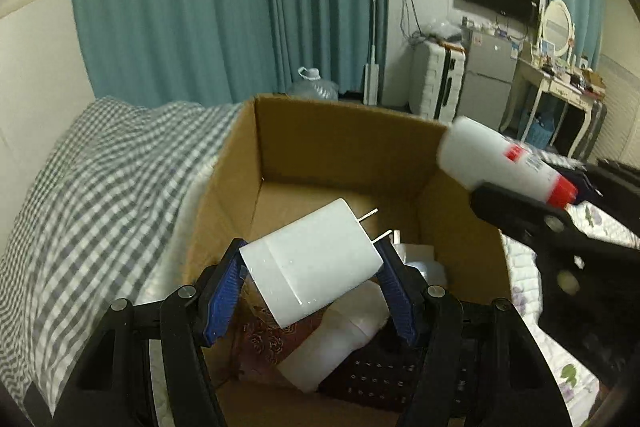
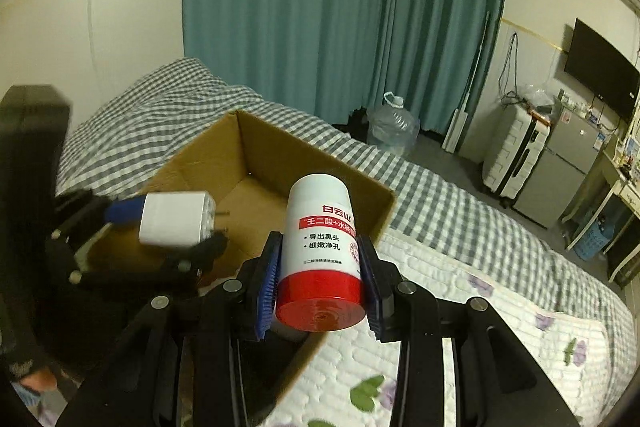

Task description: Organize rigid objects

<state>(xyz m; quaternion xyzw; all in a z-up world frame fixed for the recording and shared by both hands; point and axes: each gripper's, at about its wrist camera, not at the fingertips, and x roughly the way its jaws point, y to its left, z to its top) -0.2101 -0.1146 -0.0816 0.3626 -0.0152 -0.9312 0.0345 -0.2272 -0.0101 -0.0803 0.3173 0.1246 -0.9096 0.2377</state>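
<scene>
While the left claw (image 1: 312,263) pinches the white charger (image 1: 310,263) over the cardboard box (image 1: 340,143) and the right claw (image 2: 320,287) clamps the red-capped bottle (image 2: 322,247) at its rim, we should lower both inside before letting go.

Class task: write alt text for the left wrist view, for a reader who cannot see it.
The left gripper holds a white plug adapter over an open cardboard box on a bed; at right, the right gripper carries a red-capped white bottle.
</scene>
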